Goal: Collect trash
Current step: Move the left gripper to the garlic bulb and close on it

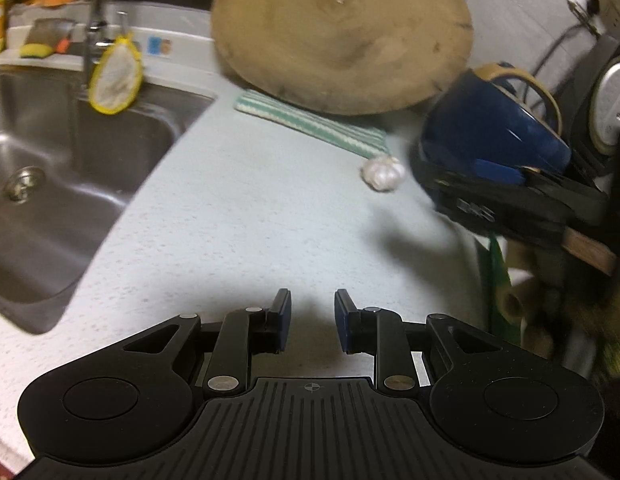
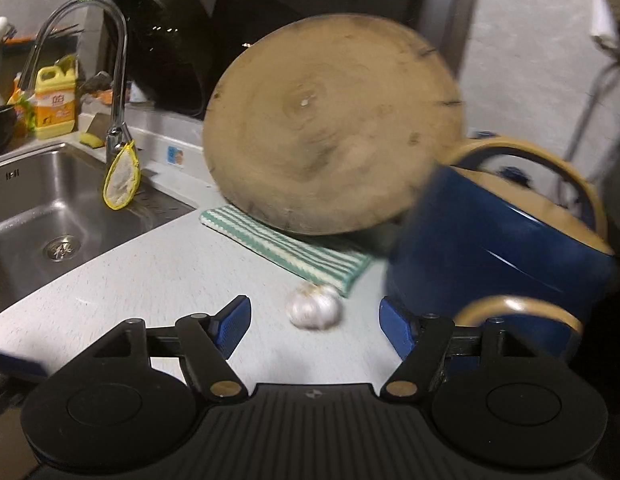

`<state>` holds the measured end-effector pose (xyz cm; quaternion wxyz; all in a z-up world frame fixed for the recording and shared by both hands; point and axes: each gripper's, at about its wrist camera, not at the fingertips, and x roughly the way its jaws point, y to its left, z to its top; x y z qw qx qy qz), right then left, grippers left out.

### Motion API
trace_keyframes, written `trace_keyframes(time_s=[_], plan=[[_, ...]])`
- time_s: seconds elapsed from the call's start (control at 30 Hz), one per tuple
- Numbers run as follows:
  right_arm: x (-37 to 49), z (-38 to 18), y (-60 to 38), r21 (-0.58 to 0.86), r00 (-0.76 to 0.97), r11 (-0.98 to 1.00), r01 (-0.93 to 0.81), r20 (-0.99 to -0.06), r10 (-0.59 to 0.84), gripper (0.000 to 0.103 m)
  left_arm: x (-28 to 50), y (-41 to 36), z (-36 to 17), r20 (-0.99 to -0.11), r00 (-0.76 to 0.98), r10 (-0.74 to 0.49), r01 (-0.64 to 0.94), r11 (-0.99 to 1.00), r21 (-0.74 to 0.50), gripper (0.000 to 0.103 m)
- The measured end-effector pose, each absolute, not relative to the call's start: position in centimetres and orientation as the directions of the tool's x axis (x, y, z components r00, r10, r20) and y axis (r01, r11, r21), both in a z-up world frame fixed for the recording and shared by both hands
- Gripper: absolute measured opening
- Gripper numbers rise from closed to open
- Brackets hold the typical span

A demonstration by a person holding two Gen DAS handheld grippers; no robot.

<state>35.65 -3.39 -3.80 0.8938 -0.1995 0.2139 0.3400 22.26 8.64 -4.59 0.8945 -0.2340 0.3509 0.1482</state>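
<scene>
At lower centre, we note the white garlic bulb (image 2: 314, 306) between our right gripper's (image 2: 314, 326) wide-spread jaws; left gripper (image 1: 312, 318) narrowly parted, empty.

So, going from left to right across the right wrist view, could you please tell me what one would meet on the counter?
Sink → yellow-edged scrubber → striped cloth → garlic bulb → blue pot.

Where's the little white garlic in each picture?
Left wrist: the garlic lies right of centre on the counter, at the corner of the striped cloth.
Right wrist: the garlic lies low in the middle, ahead of the open right tool.
Shared landmark: the round wooden board.
</scene>
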Motion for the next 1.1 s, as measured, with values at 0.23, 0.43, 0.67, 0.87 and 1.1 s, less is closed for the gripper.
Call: trace_keyframes(time_s=[0.23, 0.43, 0.67, 0.87, 1.1], plan=[[42.1, -6.7, 1.6, -0.159, 0.628, 0.722, -0.673, -0.638, 0.445, 0.072, 20.6, 8.4, -2.8, -0.683, 0.709, 0.175, -0.472, 0.837, -0.277, 0.027], [44.1, -8.0, 2.3, -0.109, 0.605, 0.756, -0.645, -0.677, 0.418, 0.072, 19.6, 8.2, -2.3, -0.679, 0.706, 0.202, -0.494, 0.827, -0.268, 0.027], [44.6, -8.9, 2.3, -0.147, 0.609, 0.764, -0.628, -0.704, 0.365, 0.054, 19.6, 7.7, -2.5, -0.684, 0.707, 0.181, -0.476, 0.837, -0.27, 0.027], [43.7, -8.3, 0.6, -0.079, 0.556, 0.751, -0.655, -0.724, 0.408, 0.053, 20.0, 7.6, -2.8, -0.688, 0.709, 0.156, -0.449, 0.852, -0.27, 0.027], [38.1, -7.3, -2.1, 0.057, 0.43, 0.682, -0.729, -0.737, 0.522, 0.053, 20.5, 7.2, -3.2, -0.687, 0.719, 0.107, -0.398, 0.873, -0.281, 0.027]])
